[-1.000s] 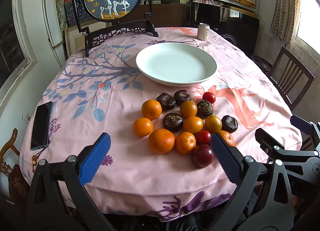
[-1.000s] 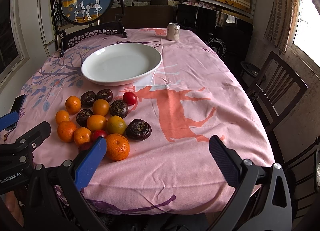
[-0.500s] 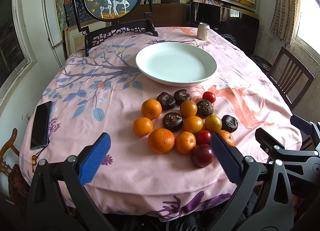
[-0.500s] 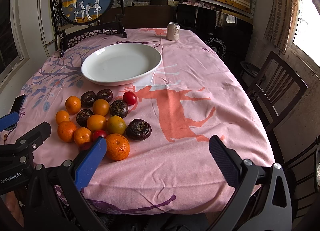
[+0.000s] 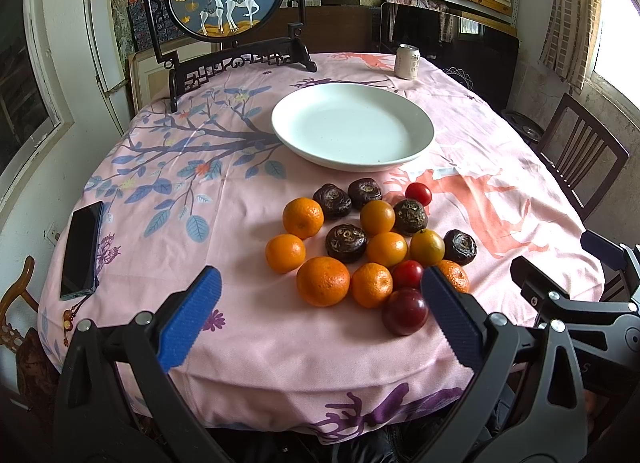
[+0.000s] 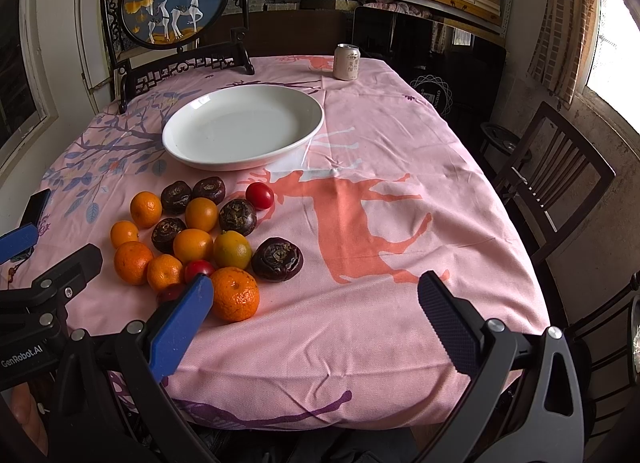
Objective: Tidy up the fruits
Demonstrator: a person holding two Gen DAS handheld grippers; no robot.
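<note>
both the left gripper [image 5: 320, 299] and right gripper [image 6: 316, 303] are held wide open, empty, at the table's near edge before the fruits [image 5: 372, 243].

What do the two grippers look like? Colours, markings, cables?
Both are matte black frames with silver screws. The left gripper and right gripper each have flat, ridged blue finger pads. White "GenRobot.AI" lettering marks the left gripper's body. No cables or sleeves visible.
</note>
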